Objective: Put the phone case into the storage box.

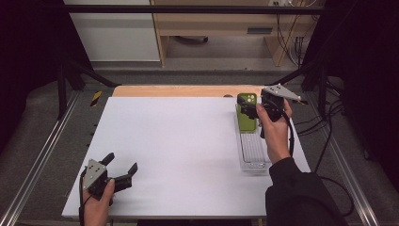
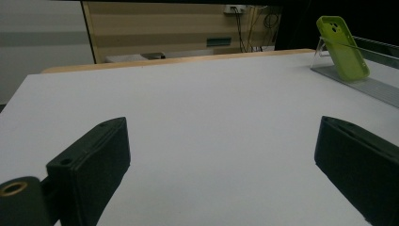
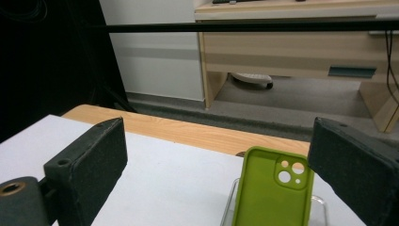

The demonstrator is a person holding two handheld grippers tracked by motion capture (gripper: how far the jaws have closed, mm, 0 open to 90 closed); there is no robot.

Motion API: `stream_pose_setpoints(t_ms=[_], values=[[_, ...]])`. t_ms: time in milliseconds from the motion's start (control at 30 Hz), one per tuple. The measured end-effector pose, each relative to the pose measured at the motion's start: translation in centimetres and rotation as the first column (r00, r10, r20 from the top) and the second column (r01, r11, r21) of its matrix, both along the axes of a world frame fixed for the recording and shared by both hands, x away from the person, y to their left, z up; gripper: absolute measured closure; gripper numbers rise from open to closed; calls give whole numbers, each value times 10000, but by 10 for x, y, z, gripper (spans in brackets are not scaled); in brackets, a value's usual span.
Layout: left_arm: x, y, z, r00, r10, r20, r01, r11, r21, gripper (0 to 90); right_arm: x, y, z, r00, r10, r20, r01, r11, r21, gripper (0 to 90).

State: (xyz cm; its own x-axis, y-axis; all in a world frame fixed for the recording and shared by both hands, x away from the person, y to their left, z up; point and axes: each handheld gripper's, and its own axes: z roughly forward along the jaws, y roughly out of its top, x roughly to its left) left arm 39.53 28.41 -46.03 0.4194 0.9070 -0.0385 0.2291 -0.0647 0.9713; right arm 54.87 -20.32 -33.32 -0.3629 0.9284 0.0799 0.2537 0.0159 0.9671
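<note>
A lime green phone case leans upright in the far end of a clear plastic rack at the table's right side. The case shows between and just beyond my right gripper's jaws, its camera cut-out at the top. My right gripper hovers open right over the case, held by a hand in a black sleeve. My left gripper rests open near the table's front left corner with nothing between its jaws. From there the case stands far off at the upper right.
The white table top has a wooden strip along its far edge. Metal frame rails run down both sides. A wooden cabinet and cables stand behind on the floor.
</note>
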Motion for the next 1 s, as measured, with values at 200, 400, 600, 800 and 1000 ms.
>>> stream_pose_setpoints(t_ms=[200,400,600,800,1000], values=[[0,-1,0,10000,-16,22,16,10000,-5,34,-9,-1,6,9998,117,186,-115,9999,-105,36],[-1,0,0,10000,2,22,-2,10000,-19,33,-16,-5,10,9995,216,248,-212,9996,-168,26],[-1,2,1,10000,57,43,-57,10000,-60,33,-24,-8,12,9995,208,254,-205,9997,-121,24],[-2,7,2,9996,254,131,-254,9997,-39,32,-30,-12,11,9992,278,304,-273,9995,-159,24],[-3,8,4,9996,162,237,-160,9999,-63,33,-35,-18,10,9991,278,323,-276,9996,-52,26]])
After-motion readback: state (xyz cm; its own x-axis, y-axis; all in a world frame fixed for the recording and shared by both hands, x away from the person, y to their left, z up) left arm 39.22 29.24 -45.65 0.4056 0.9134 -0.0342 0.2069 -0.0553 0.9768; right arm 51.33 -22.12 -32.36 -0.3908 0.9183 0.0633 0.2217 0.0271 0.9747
